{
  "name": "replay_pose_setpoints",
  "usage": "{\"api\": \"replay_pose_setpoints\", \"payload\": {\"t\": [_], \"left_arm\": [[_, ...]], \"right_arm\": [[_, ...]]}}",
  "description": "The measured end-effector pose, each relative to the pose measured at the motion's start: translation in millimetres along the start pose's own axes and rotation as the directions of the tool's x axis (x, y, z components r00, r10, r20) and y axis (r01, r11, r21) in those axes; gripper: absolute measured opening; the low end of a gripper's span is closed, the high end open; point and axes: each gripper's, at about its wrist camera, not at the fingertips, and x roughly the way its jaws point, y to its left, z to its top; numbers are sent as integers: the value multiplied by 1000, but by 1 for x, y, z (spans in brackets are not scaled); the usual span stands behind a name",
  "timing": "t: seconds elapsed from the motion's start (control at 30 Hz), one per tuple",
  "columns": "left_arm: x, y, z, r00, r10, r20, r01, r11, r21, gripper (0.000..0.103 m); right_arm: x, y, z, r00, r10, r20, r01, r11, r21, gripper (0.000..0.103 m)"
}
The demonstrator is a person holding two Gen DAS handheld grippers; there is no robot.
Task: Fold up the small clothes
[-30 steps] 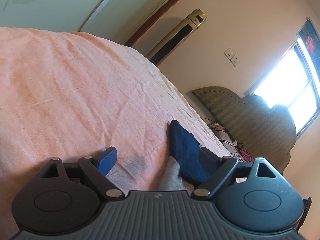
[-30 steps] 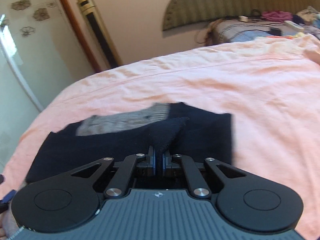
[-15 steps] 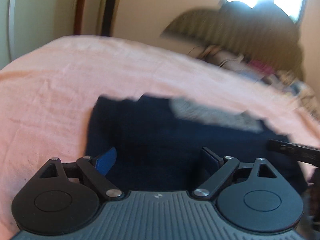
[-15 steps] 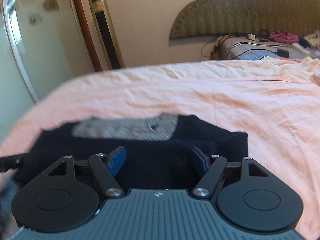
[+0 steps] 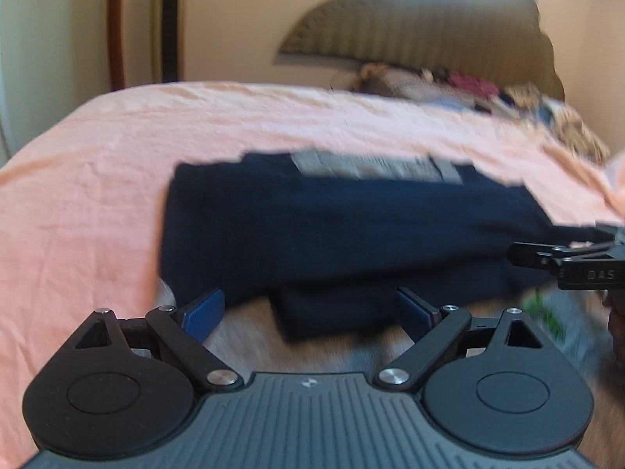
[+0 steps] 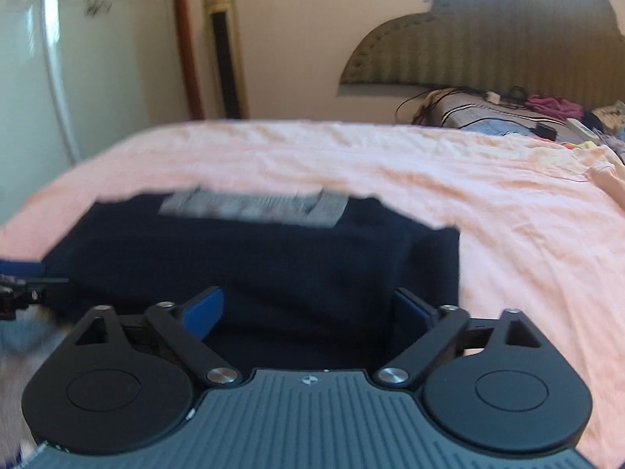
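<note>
A small dark navy garment (image 5: 332,230) with a grey ribbed band (image 5: 375,166) along its far edge lies folded flat on the pink bedsheet (image 5: 97,179). It also shows in the right wrist view (image 6: 273,258). My left gripper (image 5: 310,308) is open and empty over the garment's near left part. My right gripper (image 6: 308,306) is open and empty over its near right part. The right gripper also shows at the right edge of the left wrist view (image 5: 570,262).
The bed's padded headboard (image 6: 488,54) stands at the back, with a pile of clothes and cables (image 6: 508,113) in front of it. A gold tower fan (image 6: 224,47) and a white wardrobe (image 6: 50,62) stand left. Pink sheet surrounds the garment.
My right gripper has opened and let go of the navy fabric it pinched. My left gripper has swung round from the bed's side and now faces the folded garment.
</note>
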Motion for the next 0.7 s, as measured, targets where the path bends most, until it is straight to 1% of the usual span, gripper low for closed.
{"api": "replay_pose_setpoints", "payload": {"t": [0.03, 0.07, 0.1, 0.13, 0.17, 0.2, 0.23, 0.27, 0.3, 0.33, 0.37, 0.4, 0.43, 0.47, 0.5, 0.53, 0.57, 0.6, 0.63, 0.67, 0.7], "left_arm": [[5, -4, -5, 999, 30, 14, -30, 998, 46, 99], [8, -5, -5, 999, 39, 9, -40, 997, 66, 101], [7, -2, -3, 999, 40, 1, -40, 998, 41, 101], [4, 0, -1, 998, 53, -17, -53, 998, 17, 100], [-2, 0, -2, 998, 61, -32, -61, 998, 7, 100], [-10, -1, -5, 998, 53, -37, -53, 999, 2, 100], [-19, -3, -10, 999, 25, -31, -24, 1000, 5, 100], [-28, -6, -18, 1000, -7, -26, 8, 1000, 12, 101], [-31, -9, -25, 999, -17, -36, 18, 1000, 18, 101], [-32, -13, -33, 999, -6, -49, 8, 1000, 28, 101], [-35, -20, -42, 999, 28, -24, -26, 997, 70, 102], [-38, -24, -49, 999, 52, -5, -51, 994, 98, 102], [-43, -25, -52, 998, 62, -6, -61, 995, 82, 102], [-51, -24, -54, 998, 60, -28, -59, 997, 57, 102], [-61, -25, -57, 998, 47, -38, -46, 998, 39, 102], [-71, -25, -62, 999, 33, -42, -31, 999, 28, 102], [-81, -28, -68, 999, 14, -40, -13, 999, 34, 102], [-88, -32, -76, 999, 3, -40, 0, 998, 61, 102], [-90, -36, -85, 999, 15, -52, -10, 995, 102, 103], [-93, -37, -95, 999, 35, -34, -30, 990, 137, 103], [-97, -34, -102, 1000, 28, 2, -27, 989, 144, 103]], "right_arm": [[4, -4, -6, 1000, -10, 6, 10, 1000, -6, 99], [3, -15, -3, 1000, 16, 6, -16, 999, 51, 100], [1, -22, 0, 1000, -7, 6, 7, 996, 84, 98], [-2, -25, 3, 999, -35, -5, 35, 995, 96, 91], [-9, -23, 3, 999, -49, -14, 50, 994, 101, 87], [-18, -20, 1, 999, -42, -16, 43, 993, 110, 87], [-29, -15, -3, 1000, -11, -6, 12, 994, 111, 88], [-40, -7, -9, 1000, 31, 5, -31, 995, 99, 91], [-46, 3, -16, 999, 53, -1, -52, 996, 75, 94], [-47, 13, -25, 998, 50, -27, -49, 998, 39, 98], [-43, 23, -35, 997, 32, -70, -33, 999, -7, 99], [-47, 30, -46, 1000, 3, -22, -4, 999, -50, 102], [-51, 31, -49, 1000, -7, -15, 6, 999, -41, 102], [-55, 29, -49, 999, -14, -37, 14, 1000, 3, 102], [-64, 29, -49, 998, -30, -52, 32, 999, 42, 101], [-74, 32, -52, 998, -31, -47, 34, 998, 55, 98], [-84, 38, -57, 999, -9, -35, 11, 999, 49, 101], [-92, 44, -64, 999, 13, -33, -12, 999, 33, 102], [-96, 49, -73, 998, 29, -48, -29, 1000, 2, 103], [-96, 54, -82, 998, 22, -59, -25, 999, -44, 103], [-101, 51, -90, 999, 33, -11, -34, 998, -60, 103]]}}
